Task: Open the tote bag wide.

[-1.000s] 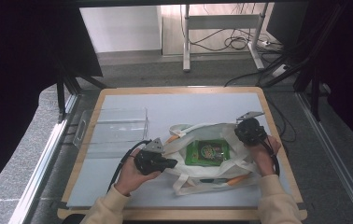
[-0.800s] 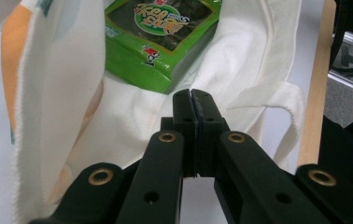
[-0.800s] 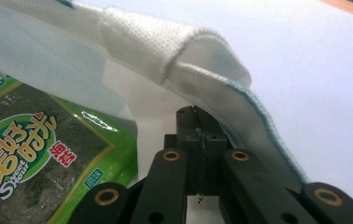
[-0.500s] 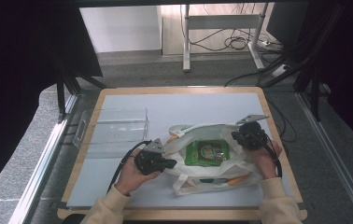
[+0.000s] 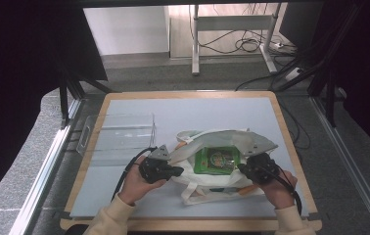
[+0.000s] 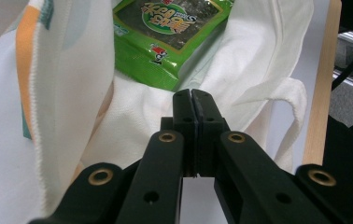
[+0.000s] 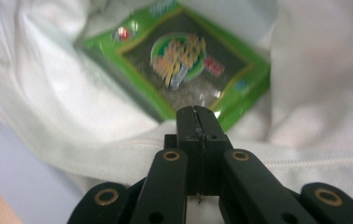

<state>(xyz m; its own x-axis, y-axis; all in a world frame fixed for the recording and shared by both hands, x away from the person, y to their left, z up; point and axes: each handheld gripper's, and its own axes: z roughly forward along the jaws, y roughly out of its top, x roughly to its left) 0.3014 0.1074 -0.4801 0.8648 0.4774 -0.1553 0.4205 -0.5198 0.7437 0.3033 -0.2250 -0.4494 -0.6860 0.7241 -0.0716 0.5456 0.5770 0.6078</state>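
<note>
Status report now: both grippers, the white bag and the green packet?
Left gripper shut, right gripper shut, both at white bag. Green packet lies inside. Nothing blocking.

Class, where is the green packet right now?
In the high view the green packet lies inside the open white bag at the table's near middle, between the left gripper and right gripper.
</note>
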